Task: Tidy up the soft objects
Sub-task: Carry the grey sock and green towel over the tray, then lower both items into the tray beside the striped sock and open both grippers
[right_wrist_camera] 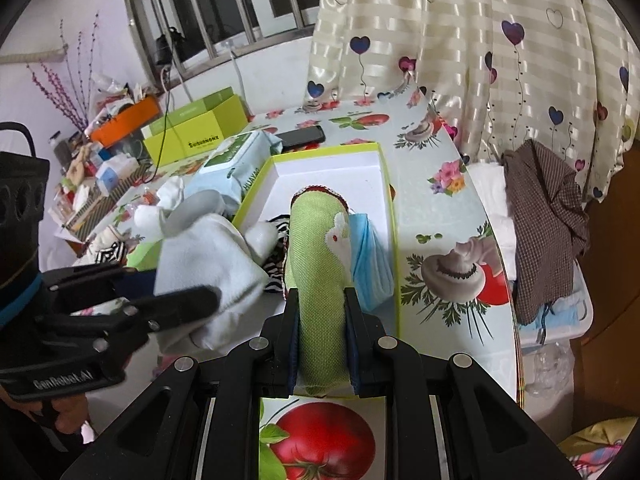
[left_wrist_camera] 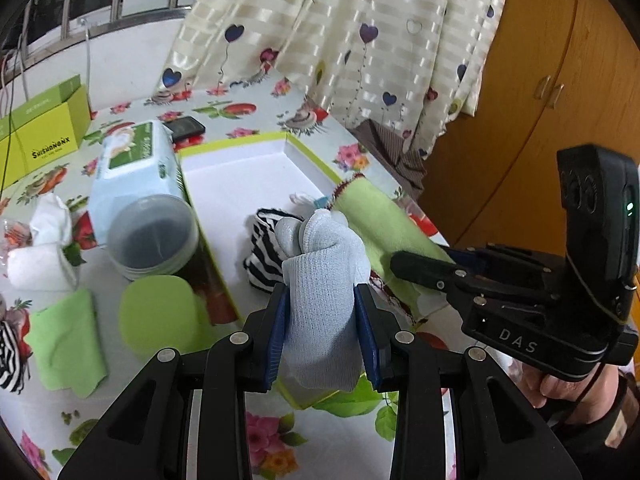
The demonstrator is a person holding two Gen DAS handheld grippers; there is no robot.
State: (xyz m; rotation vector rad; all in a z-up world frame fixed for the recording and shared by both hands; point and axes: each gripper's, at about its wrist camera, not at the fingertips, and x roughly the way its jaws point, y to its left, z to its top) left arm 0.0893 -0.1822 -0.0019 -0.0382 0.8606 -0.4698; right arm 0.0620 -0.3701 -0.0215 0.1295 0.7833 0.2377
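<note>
My left gripper [left_wrist_camera: 320, 296] is shut on a pale grey-white sock [left_wrist_camera: 320, 248], which bulges up between the blue pads above the near edge of the open box [left_wrist_camera: 240, 148]. The box has a lime rim and a white inside. In it lie a zebra-striped cloth [left_wrist_camera: 262, 248] and a blue face mask [right_wrist_camera: 370, 264]. My right gripper [right_wrist_camera: 322, 320] is shut on a rolled light-green cloth [right_wrist_camera: 320, 264], which points into the box beside the mask. Each gripper shows in the other's view: the right gripper [left_wrist_camera: 424, 260] on the green cloth [left_wrist_camera: 372, 220], the left gripper [right_wrist_camera: 168, 284] on the sock [right_wrist_camera: 208, 268].
Left of the box stand a wet-wipes pack [left_wrist_camera: 132, 168], a clear round tub [left_wrist_camera: 154, 236], a green pad [left_wrist_camera: 160, 312], another green cloth [left_wrist_camera: 64, 340] and white rolled socks [left_wrist_camera: 40, 248]. A phone [left_wrist_camera: 184, 128] and a lime carton [left_wrist_camera: 44, 136] lie behind. A curtain and a wooden cabinet [left_wrist_camera: 540, 80] bound the right.
</note>
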